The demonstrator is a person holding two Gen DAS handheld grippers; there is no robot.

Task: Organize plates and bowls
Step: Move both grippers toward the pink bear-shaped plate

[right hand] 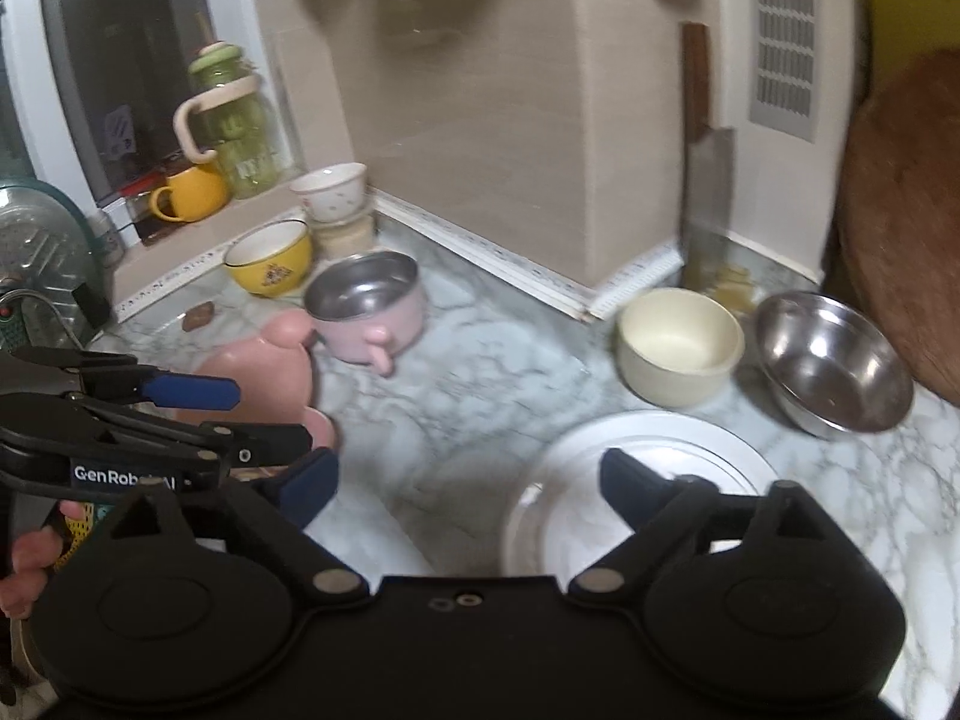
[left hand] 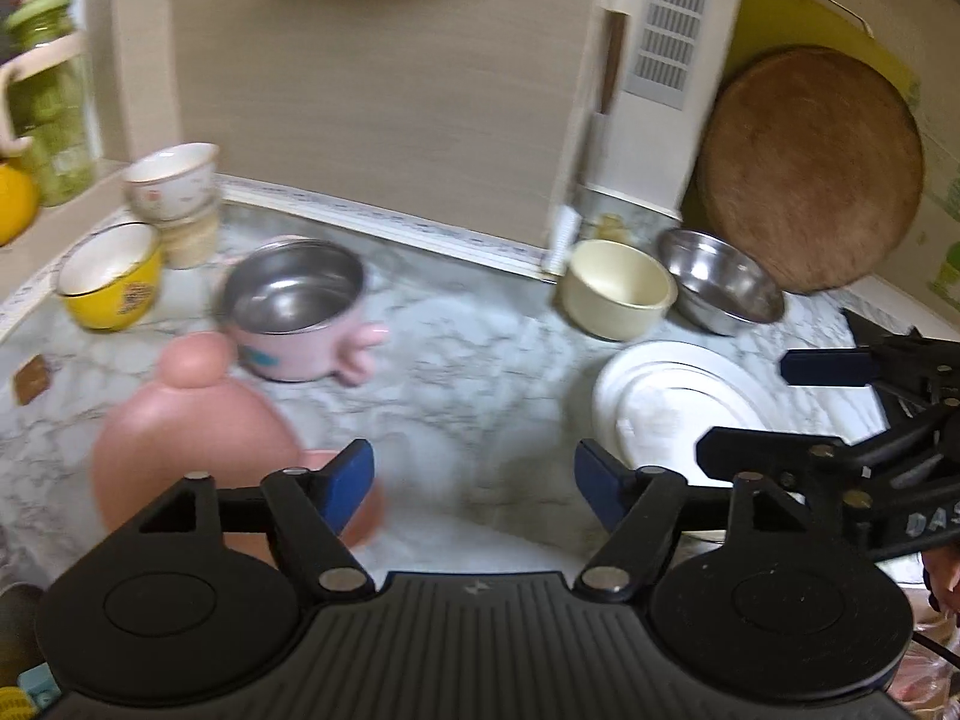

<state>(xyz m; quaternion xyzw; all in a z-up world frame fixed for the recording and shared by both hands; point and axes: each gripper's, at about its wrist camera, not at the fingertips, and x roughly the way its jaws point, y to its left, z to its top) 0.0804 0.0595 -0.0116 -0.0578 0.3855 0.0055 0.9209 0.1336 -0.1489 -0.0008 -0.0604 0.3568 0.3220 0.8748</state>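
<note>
We hold both tongs wide open, gripping nothing. Our left gripper (left hand: 474, 480) hovers over bare marble counter (left hand: 468, 360), with the pink lid (left hand: 192, 450) just beside its left finger and the white plates (left hand: 654, 402) beside its right. Our right gripper (right hand: 468, 483) hangs above the plates' near rim, not touching. Ahead of both stand the pink steel-lined pot (left hand: 300, 312), yellow bowl (left hand: 111, 276), stacked cups (left hand: 174, 192), cream bowl (left hand: 618, 288) and steel bowl (left hand: 720, 282), against beige wall tiles. Only the right view shows the window sill with its yellow mug (right hand: 192, 192) and a cleaver (right hand: 708, 168) leaning in the corner; the left view shows the round wooden board (left hand: 810, 168) whole.
</note>
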